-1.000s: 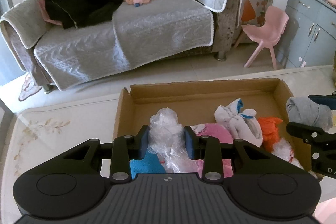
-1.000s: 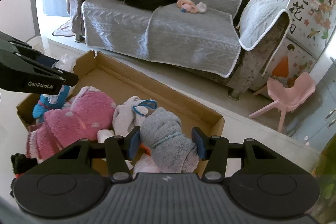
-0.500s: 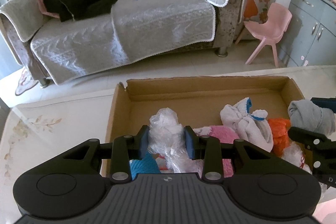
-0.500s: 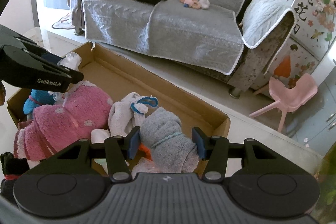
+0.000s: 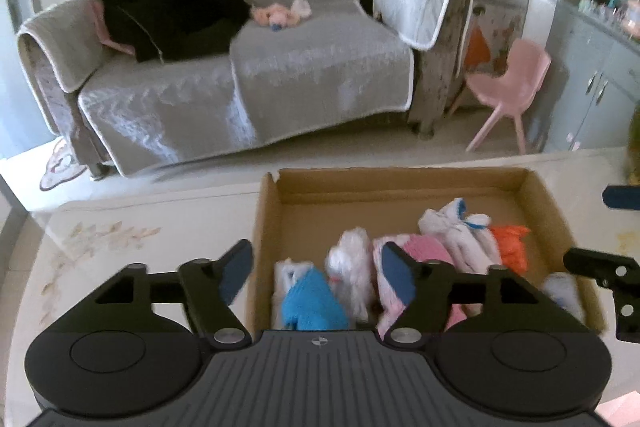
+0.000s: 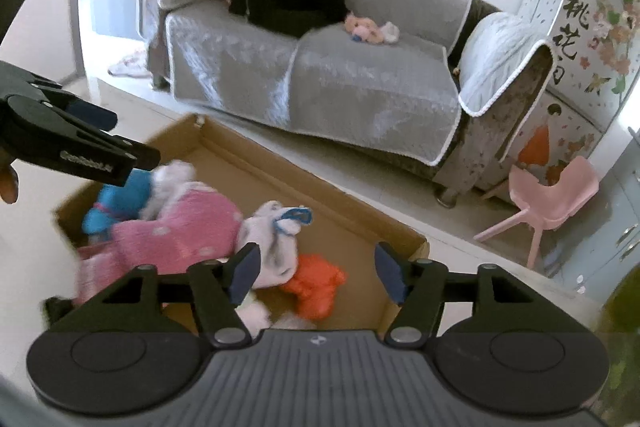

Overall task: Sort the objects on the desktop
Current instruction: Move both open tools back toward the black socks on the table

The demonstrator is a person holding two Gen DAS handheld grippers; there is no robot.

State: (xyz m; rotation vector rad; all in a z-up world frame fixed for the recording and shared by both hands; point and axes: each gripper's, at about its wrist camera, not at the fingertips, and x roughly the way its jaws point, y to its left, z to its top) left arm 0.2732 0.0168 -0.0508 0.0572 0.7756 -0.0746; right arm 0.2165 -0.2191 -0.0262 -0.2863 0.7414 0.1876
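Left gripper (image 5: 316, 273) and right gripper (image 6: 316, 273), fingers opening, empty.

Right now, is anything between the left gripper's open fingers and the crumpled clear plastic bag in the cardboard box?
Nothing visible blocks it. The left gripper, its jaws opening, hangs over the cardboard box, and the clear plastic bag lies loose right below, between the blue bundle and the pink bundle.

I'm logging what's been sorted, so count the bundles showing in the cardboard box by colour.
Blue bundle: 1
Pink bundle: 1
Orange bundle: 1
White bundle with blue trim: 1
Clear plastic bag: 1
Total: 5 plainly seen. Pale scraps near the edges of the box are too blurred or hidden to count.
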